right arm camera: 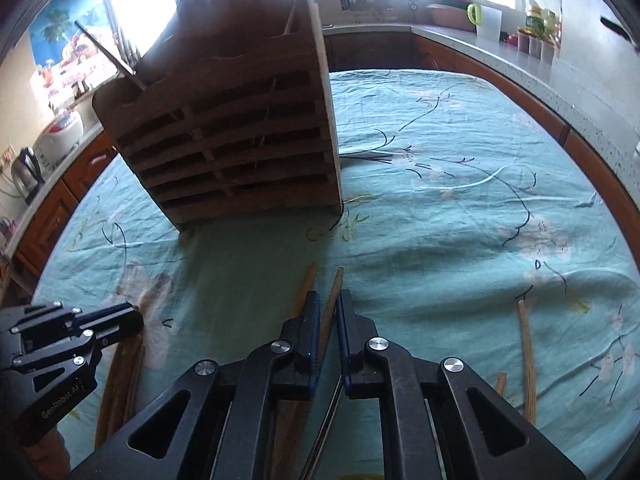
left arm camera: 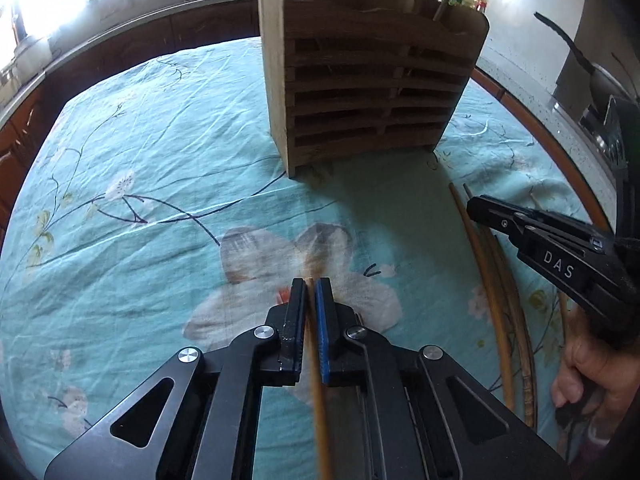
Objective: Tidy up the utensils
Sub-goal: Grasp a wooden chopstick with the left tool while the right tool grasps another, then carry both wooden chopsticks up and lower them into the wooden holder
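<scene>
Already one chopstick (left arm camera: 316, 380) is clamped in the left gripper (left arm camera: 311, 292), while the right gripper (right arm camera: 329, 312) closes narrowly around another chopstick (right arm camera: 334, 300). Several still lie on the tablecloth (left arm camera: 140, 160); the wooden holder (left arm camera: 360, 92) stands beyond, seemingly holding only a few utensils.

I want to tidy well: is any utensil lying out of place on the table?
Yes. Several chopsticks lie loose on the floral tablecloth, scattered at different angles, not in the wooden holder.

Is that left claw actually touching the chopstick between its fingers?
Touching. In the left wrist view the left gripper has its jaws closed tightly on the chopstick, with no visible gap on either side.
</scene>
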A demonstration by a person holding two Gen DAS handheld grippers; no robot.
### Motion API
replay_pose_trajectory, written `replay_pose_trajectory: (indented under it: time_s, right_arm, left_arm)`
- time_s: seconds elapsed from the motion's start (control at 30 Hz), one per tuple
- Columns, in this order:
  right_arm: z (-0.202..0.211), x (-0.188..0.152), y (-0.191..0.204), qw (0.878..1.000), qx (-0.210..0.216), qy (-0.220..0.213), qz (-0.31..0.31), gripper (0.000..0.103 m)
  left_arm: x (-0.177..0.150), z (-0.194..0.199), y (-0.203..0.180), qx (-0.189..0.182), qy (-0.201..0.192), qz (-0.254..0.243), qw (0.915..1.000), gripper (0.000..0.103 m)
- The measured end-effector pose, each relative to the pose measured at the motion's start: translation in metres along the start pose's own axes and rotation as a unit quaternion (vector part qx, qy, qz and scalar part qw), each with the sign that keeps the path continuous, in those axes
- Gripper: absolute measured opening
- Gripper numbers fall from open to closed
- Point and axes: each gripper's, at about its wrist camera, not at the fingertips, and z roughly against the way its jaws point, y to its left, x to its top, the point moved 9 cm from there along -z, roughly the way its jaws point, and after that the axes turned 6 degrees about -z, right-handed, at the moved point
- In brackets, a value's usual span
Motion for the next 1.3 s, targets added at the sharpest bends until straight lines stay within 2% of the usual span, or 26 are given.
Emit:
replay_pose_trajectory:
  time_s: [0.13,0.4,0.67,0.87,1.3]
  right_arm:
    - [0.017,0.007,0.004,0.999,0.035,-0.015,-0.025,0.006]
    - [0.093,0.024,0.015,0.992,0.092,-0.076,-0.035,0.005]
    - [0.167,0.039,0.027,0.982,0.121,-0.142,-0.03,0.005]
    - [0.203,0.058,0.028,0.974,0.129,-0.187,-0.026,0.005]
    - [0.226,0.086,0.031,0.966,0.128,-0.224,-0.018,0.005]
  left_arm:
    - [-0.001,0.025,0.007,-0.01,-0.025,0.013,0.9995,0.004]
    - [0.01,0.097,0.022,-0.038,-0.092,0.049,0.9938,0.004]
    - [0.025,0.17,0.024,-0.041,-0.166,0.048,0.9841,0.004]
    - [0.039,0.209,0.026,-0.041,-0.208,0.05,0.9759,0.004]
    - [0.061,0.232,0.032,-0.034,-0.247,0.059,0.9667,0.004]
